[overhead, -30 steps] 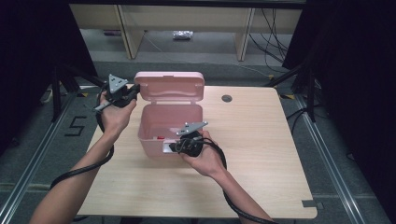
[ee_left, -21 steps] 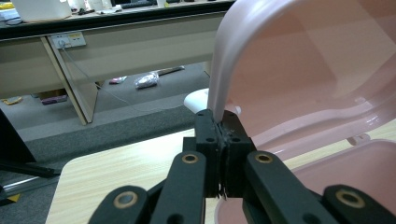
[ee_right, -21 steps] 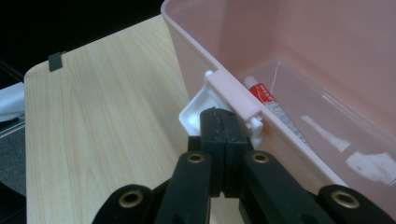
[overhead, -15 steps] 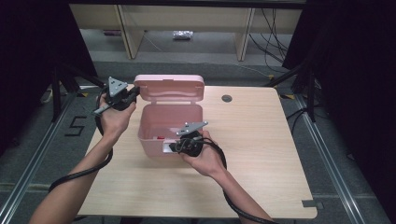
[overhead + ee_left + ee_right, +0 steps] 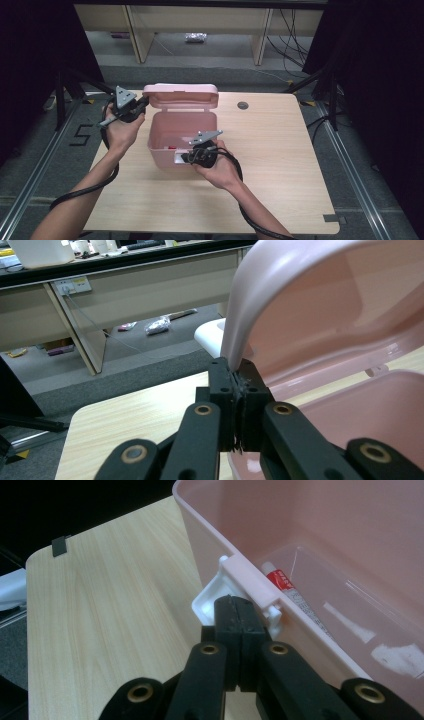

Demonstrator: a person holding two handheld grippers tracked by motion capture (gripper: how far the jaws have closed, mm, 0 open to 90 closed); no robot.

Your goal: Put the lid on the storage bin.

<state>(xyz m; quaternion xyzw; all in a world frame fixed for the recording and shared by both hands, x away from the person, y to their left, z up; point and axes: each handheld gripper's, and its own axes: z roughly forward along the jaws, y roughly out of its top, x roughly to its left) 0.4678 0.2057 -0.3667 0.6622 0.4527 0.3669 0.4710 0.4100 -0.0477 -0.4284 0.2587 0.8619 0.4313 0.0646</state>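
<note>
The pink box [image 5: 182, 135] sits mid-tabletop [image 5: 280, 165] with its lid [image 5: 181, 95] raised upright. The left tool [image 5: 239, 390] is clamped on the lid's edge; the right tool [image 5: 241, 611] pinches the white front latch [image 5: 212, 597]. Opening looks complete; a tube [image 5: 290, 592], possibly ointment, lies inside, not yet retrieved.

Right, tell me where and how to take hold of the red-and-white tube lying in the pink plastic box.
Probably best gripped across the middle of the red-and-white tube, coming straight down through the open top of the pink plastic box. It lies flat on the floor, close along the front wall, so a level approach is blocked; set the tongs across its narrow width, not lengthwise.
</note>
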